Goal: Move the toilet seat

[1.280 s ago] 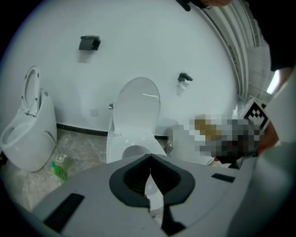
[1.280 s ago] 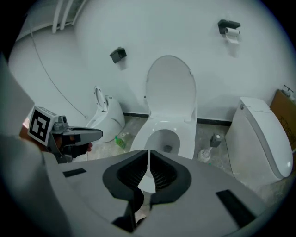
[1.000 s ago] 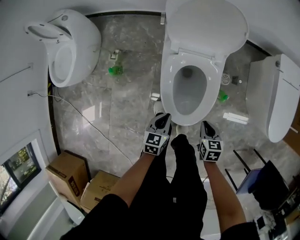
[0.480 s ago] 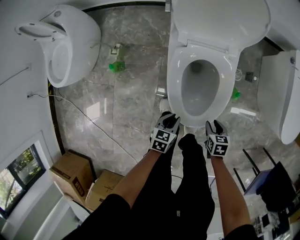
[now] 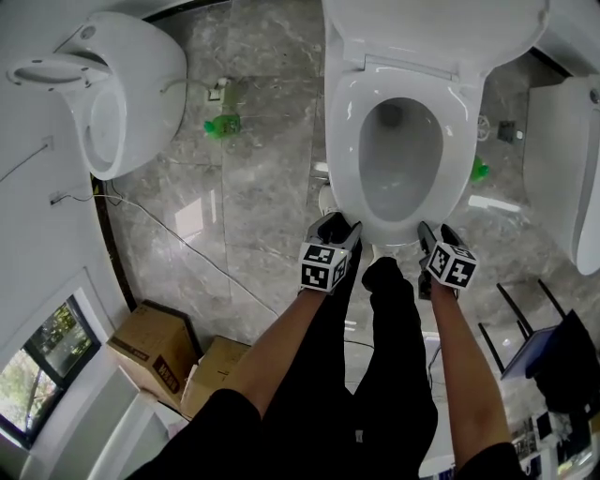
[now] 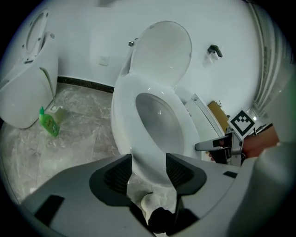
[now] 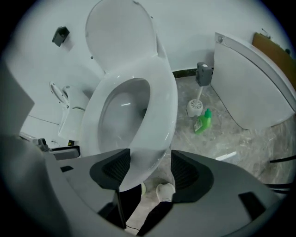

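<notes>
The white oval plastic toilet seat [image 5: 342, 159] is straddled at its front rim, ungripped, by the left tool [image 6: 148, 169] and right tool [image 7: 150, 169], jaws just opened. If bitten shallowly, the glossy seat could be dropped.

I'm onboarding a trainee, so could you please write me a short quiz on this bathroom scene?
1. True or false: the toilet lid stands raised.
2. The toilet seat lies: A) down on the bowl, B) raised against the lid, C) on the floor.
3. Fill in: the left claw and the right claw are both ____.
Key: 1 true; 2 A; 3 open. Both claws have just been opening; the seat's front rim shows between their jaws, ungripped.
</notes>
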`<action>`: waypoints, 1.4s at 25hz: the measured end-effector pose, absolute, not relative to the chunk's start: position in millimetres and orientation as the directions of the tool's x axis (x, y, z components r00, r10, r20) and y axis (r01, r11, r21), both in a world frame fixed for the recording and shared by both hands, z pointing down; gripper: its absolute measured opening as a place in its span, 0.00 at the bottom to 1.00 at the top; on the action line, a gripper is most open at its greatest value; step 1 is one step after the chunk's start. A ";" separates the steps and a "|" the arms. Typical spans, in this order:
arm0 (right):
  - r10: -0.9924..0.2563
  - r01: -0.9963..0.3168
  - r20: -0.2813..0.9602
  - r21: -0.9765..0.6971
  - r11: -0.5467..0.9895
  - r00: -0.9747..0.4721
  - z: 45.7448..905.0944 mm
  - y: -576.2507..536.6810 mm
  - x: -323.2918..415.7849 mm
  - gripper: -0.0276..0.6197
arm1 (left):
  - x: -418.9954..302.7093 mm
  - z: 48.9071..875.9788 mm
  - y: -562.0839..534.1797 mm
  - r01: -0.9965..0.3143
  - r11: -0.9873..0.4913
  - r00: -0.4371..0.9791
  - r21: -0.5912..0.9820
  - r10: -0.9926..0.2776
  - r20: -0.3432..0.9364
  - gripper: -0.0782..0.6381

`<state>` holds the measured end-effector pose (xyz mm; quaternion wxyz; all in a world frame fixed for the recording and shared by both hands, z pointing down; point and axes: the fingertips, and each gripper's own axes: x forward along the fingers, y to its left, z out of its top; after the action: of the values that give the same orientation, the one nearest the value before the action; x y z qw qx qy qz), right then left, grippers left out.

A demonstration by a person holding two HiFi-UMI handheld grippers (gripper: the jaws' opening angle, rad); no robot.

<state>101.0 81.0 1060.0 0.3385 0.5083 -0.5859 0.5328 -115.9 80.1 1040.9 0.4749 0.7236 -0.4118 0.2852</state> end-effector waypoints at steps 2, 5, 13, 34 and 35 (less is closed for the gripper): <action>-0.237 -0.946 0.932 -0.306 -0.109 -0.275 1062.9 82.7 97.9 0.45 | -115.2 1047.7 81.2 -0.861 -0.169 0.508 0.479 -0.314 0.802 0.45; -0.253 -0.923 0.918 -0.350 -0.159 -0.305 1066.6 86.0 100.2 0.46 | -115.4 1061.2 80.1 -0.851 -0.069 0.515 0.521 -0.304 0.801 0.47; -0.250 -0.870 0.875 -0.462 -0.175 -0.414 1074.3 87.2 85.9 0.47 | -108.2 1067.4 77.0 -0.795 -0.064 0.597 0.603 -0.255 0.761 0.51; -0.251 -0.857 0.872 -0.472 -0.208 -0.420 1062.8 89.6 86.7 0.47 | -104.7 1055.9 83.4 -0.819 -0.042 0.571 0.573 -0.171 0.803 0.51; -0.254 -0.856 0.872 -0.472 -0.210 -0.419 1060.8 89.1 86.9 0.47 | -104.5 1054.2 83.0 -0.819 -0.045 0.570 0.572 -0.170 0.804 0.51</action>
<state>86.9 89.1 1060.8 0.2459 0.4798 -0.5782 0.6124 -104.5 83.0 1054.2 0.5833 0.6669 -0.3708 0.2784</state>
